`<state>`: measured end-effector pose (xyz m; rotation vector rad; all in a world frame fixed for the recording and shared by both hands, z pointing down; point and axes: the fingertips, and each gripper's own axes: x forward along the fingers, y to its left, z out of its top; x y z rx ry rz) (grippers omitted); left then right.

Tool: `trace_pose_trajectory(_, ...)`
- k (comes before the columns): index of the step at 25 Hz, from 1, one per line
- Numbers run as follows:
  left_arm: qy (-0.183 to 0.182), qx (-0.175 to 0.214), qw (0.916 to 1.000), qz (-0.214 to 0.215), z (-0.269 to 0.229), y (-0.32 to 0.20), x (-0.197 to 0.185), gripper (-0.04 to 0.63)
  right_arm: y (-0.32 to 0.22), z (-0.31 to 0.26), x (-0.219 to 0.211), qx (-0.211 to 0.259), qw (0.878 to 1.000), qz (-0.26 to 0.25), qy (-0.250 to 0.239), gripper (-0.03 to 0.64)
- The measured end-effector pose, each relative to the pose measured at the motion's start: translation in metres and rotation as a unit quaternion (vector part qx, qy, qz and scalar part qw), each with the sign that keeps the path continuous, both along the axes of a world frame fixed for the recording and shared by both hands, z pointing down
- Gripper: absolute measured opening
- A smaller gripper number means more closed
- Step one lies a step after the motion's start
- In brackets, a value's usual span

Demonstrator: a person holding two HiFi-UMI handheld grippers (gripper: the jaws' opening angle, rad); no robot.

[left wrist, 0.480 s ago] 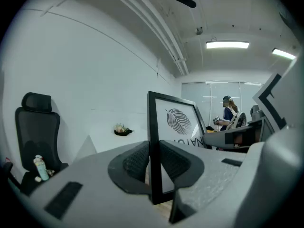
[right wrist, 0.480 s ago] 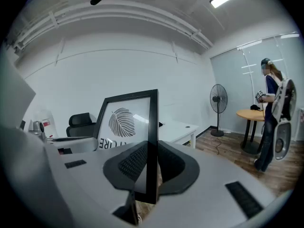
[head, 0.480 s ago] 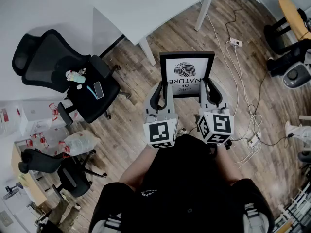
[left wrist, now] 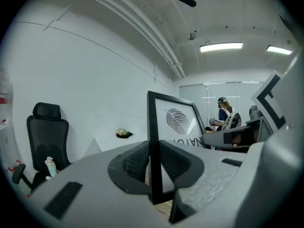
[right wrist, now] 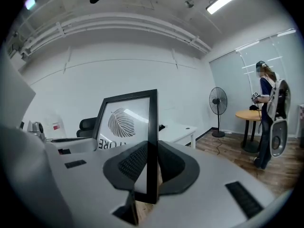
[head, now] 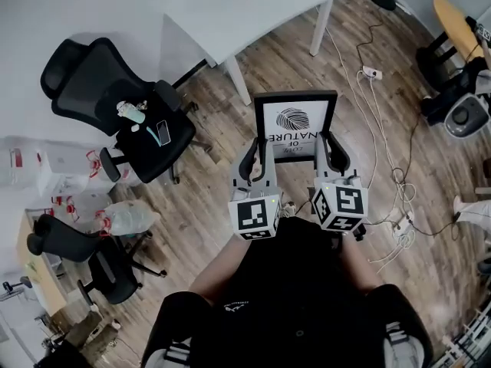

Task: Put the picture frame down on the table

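Note:
A black picture frame (head: 295, 123) with a leaf print and upside-down lettering hangs in the air above the wooden floor, in front of the person. My left gripper (head: 256, 158) is shut on the frame's left side bar (left wrist: 153, 151). My right gripper (head: 331, 150) is shut on its right side bar (right wrist: 152, 146). Dark pads (left wrist: 137, 163) press both faces of the bar in the left gripper view, and pads (right wrist: 135, 163) do the same in the right gripper view. The white table (head: 230, 14) stands ahead, beyond the frame.
A black office chair (head: 126, 113) with a bottle and phone on its seat stands at left. Two smaller chairs (head: 92, 263) sit lower left. Cables and a power strip (head: 372, 71) lie on the floor at right. A fan (right wrist: 217, 109), a round table (right wrist: 249, 115) and a person (right wrist: 268, 113) stand at far right.
The frame and both grippers sit slightly higher and closer to the table in the head view; the scene has shifted down a little. Both grips hold.

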<state>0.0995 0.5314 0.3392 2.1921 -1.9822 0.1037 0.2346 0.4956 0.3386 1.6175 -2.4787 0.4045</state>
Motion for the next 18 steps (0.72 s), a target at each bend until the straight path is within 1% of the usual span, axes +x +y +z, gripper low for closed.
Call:
trace_pose_trajectory(2,-0.002,-0.001,1.0,0.002,-0.003,0.008,-0.002,0.075,0.009,-0.002,-0.002,-0.002,1.0,-0.001,-0.004,0.064)
trace_pose_trajectory(5,-0.007,0.01,0.9999,0.003,-0.011,0.017,-0.001,0.075,0.017,-0.005,-0.002,0.003,1.0,-0.009,-0.004,0.064)
trace_pose_trajectory(8,-0.003,0.004,1.0,-0.003,-0.002,0.03,0.003,0.075,0.028,-0.005,0.003,0.012,1.0,-0.011,0.004,0.064)
trace_pose_trajectory(10,-0.004,0.007,1.0,-0.001,-0.002,0.036,0.009,0.075,0.036,-0.007,0.009,0.017,1.0,-0.01,0.004,0.064)
trace_pose_trajectory(15,-0.007,0.035,0.9993,0.013,-0.018,0.042,0.031,0.075,0.048,-0.02,0.031,0.034,0.999,0.003,-0.001,0.064)
trace_pose_trajectory(18,-0.01,0.04,0.9989,0.021,-0.019,0.044,0.045,0.075,0.051,-0.026,0.046,0.045,0.999,0.013,-0.001,0.064)
